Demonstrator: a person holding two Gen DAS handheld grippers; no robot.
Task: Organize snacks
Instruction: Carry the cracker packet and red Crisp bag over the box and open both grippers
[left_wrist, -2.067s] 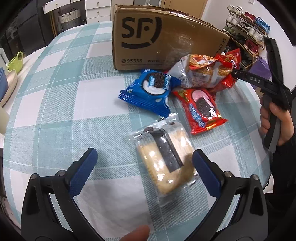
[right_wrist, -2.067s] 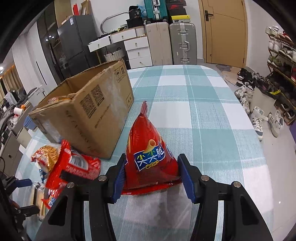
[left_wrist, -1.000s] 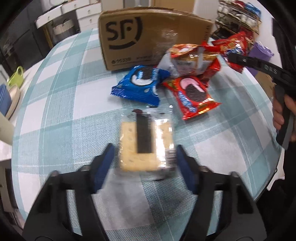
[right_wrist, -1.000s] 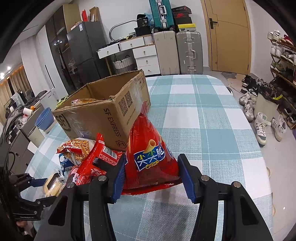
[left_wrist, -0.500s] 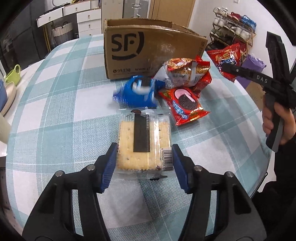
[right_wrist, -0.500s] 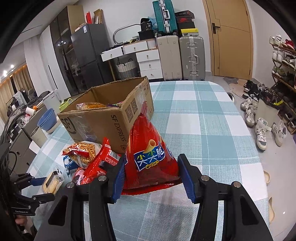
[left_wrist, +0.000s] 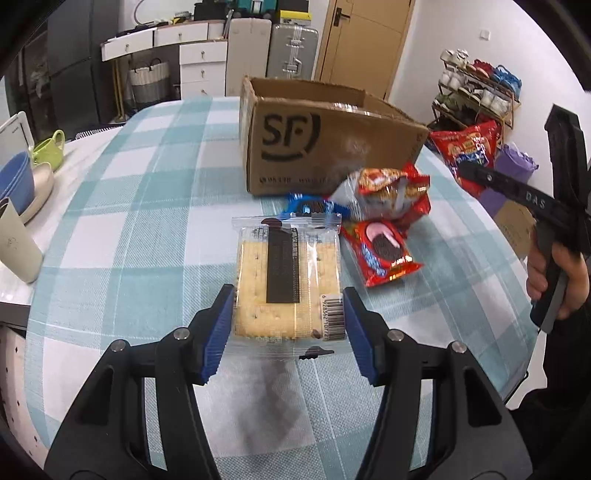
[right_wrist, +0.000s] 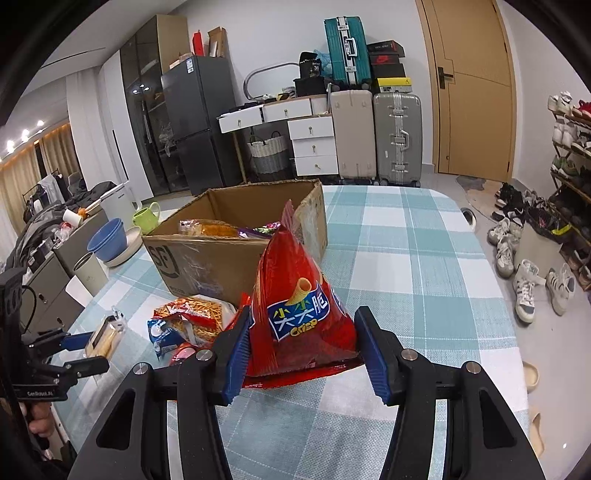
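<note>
My left gripper (left_wrist: 288, 325) is shut on a clear cracker packet (left_wrist: 288, 280) and holds it above the checked table (left_wrist: 147, 206). My right gripper (right_wrist: 301, 350) is shut on a red crisp bag (right_wrist: 299, 314), lifted near the open SF cardboard box (right_wrist: 236, 236), which holds some snacks. The box also shows in the left wrist view (left_wrist: 325, 147). On the table in front of the box lie a blue Oreo pack (left_wrist: 314, 208), a red Oreo pack (left_wrist: 382, 254) and a noodle-snack bag (left_wrist: 384, 195).
A beige cup (left_wrist: 16, 247), blue bowls (left_wrist: 14, 181) and a green mug (left_wrist: 50, 146) stand at the left edge. A shoe rack (left_wrist: 480, 88) is at the far right. Suitcases (right_wrist: 395, 136) and drawers (right_wrist: 314, 144) stand behind the table.
My left gripper closed on the cracker packet and lifted it off the table. My right gripper rose with the crisp bag, so the box's inside now shows.
</note>
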